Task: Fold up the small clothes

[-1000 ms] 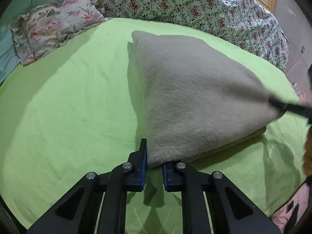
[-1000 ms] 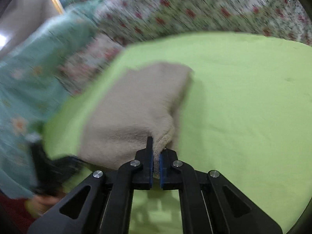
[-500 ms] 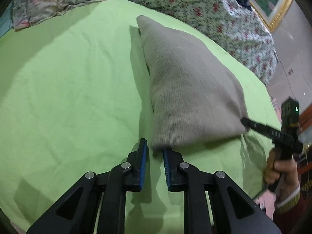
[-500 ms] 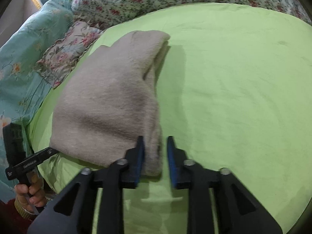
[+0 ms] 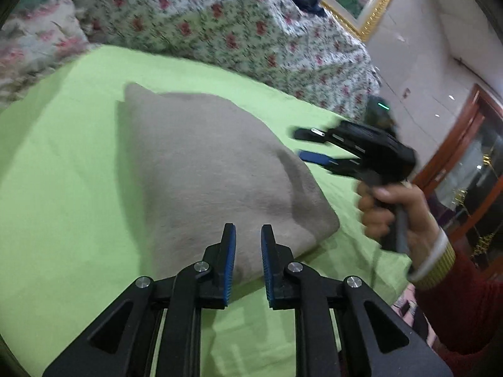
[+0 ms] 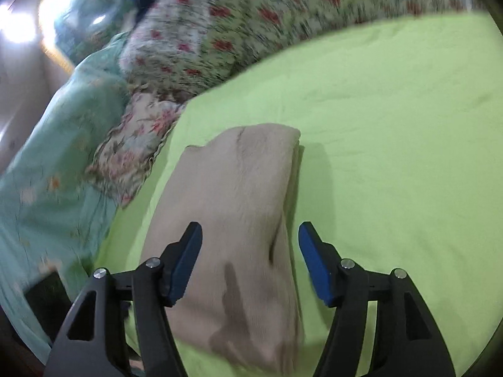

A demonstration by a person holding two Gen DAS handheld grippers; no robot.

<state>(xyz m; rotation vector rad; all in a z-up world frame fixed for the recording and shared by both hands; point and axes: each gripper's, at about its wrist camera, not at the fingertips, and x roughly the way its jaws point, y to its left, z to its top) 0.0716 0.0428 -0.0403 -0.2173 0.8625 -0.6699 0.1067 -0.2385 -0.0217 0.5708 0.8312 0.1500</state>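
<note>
A bed fills both views, covered by a bright green sheet (image 5: 63, 172), with a flowered quilt (image 5: 220, 22) heaped along the far side and a flowered pillow (image 6: 138, 154) at one corner. In the middle of the sheet lies the task's garment, a beige knitted sweater (image 5: 204, 172), folded into a thick, rounded bundle with its layered edge showing along one side.

A second ago both claws were pinching the near edge of this sweater. Now both have let go. The left gripper (image 5: 246, 251) hovers just above the near end of the bundle, its blue-padded jaws a little apart and holding nothing. The right gripper (image 6: 250, 257) has its jaws spread wide over the bundle's other end, also empty. From the left camera, the person's right hand (image 5: 386, 210) is seen lifting that tool off to the side, blurred with motion.

The release suggests this fold is complete and the sweater is resting flat. The likely next step is another fold or a final smoothing.
</note>
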